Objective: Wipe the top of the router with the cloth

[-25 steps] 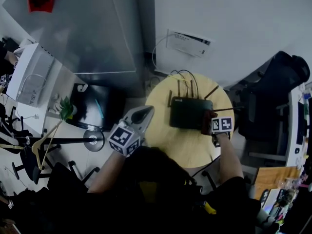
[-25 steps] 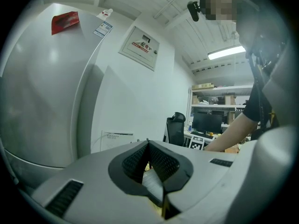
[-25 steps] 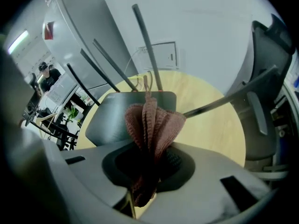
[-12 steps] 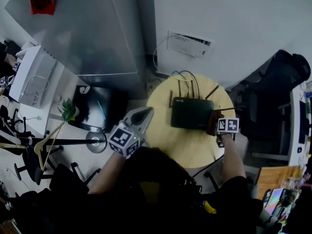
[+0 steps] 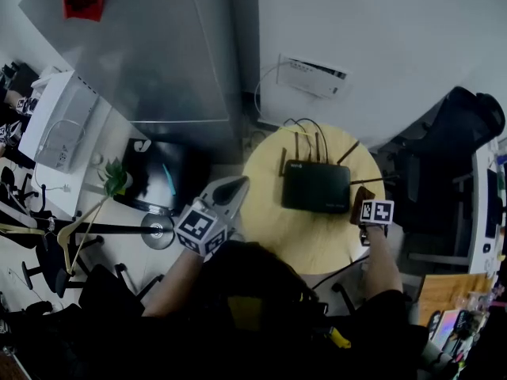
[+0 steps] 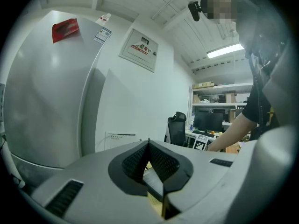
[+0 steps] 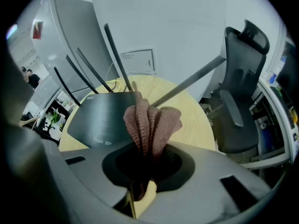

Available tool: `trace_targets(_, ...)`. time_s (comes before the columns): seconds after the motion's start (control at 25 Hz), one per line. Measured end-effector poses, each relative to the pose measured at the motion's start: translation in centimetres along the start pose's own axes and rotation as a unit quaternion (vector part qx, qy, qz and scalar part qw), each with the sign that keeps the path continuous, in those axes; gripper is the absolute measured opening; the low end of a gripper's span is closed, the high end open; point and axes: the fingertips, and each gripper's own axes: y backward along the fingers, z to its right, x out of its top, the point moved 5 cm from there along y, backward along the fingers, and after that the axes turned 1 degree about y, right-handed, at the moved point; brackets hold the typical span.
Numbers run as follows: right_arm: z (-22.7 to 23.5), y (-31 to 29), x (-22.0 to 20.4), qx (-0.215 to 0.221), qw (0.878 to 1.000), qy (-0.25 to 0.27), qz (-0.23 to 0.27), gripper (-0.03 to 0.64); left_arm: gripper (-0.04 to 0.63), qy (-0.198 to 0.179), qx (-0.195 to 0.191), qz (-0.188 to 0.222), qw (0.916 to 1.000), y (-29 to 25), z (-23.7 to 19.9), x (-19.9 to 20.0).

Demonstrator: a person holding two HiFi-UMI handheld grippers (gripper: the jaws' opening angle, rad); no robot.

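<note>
A black router (image 5: 316, 186) with several antennas lies on the round yellow table (image 5: 313, 240); in the right gripper view the router (image 7: 105, 118) lies just ahead and to the left. My right gripper (image 5: 363, 200) sits just off the router's right edge, shut on a bunched reddish-brown cloth (image 7: 150, 122) that sticks out of its jaws (image 5: 360, 197). My left gripper (image 5: 226, 190) hovers past the table's left edge, jaws shut with nothing between them, pointing at the wall and a large grey cabinet (image 6: 46, 92).
Cables run from the router's back to a white wall box (image 5: 313, 76). A black office chair (image 5: 444, 157) stands right of the table. A black box (image 5: 154, 176), a plant (image 5: 111, 179) and a white appliance (image 5: 51, 121) are on the left floor.
My right gripper with the cloth has slid rightward, from the router's right end to just past its edge. The left gripper has stayed put.
</note>
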Motion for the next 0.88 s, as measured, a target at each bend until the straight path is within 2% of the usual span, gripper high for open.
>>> trace_targets(0.16,0.4,0.2,0.1,0.000,0.999,0.054,-0.001,0.066,-0.002,0.001,0.007,-0.005,1.0000,0.5,0.0,-0.3)
trace_targets(0.36,-0.1,-0.8,1.5,0.038,0.994,0.103,0.004,0.066,-0.002,0.006,0.022,-0.014,0.9996,1.1,0.2,-0.8)
trace_targets(0.48,0.3,-1.7,1.6,0.031,0.993,0.106,-0.036,0.064,-0.002,0.004,0.031,-0.016,0.9994,1.2,0.6,-0.9)
trace_targets(0.56,0.1,-2.4,1.5,0.043,0.990,0.113,-0.067,0.066,-0.002,0.001,0.037,-0.017,0.9992,1.3,0.8,-0.8)
trace_targets(0.64,-0.4,-3.2,1.5,0.060,0.986,0.131,-0.082,0.066,-0.002,-0.002,0.042,-0.019,0.9989,1.4,1.1,-0.7)
trace_targets(0.76,-0.6,-3.9,2.1,0.049,0.977,0.183,-0.095,0.066,-0.002,-0.002,0.045,-0.027,0.9986,1.7,1.6,-1.1)
trace_targets(0.88,-1.4,-4.1,2.1,0.053,0.957,0.261,-0.110,0.065,-0.002,0.004,0.051,-0.033,0.9982,2.2,2.0,-1.6)
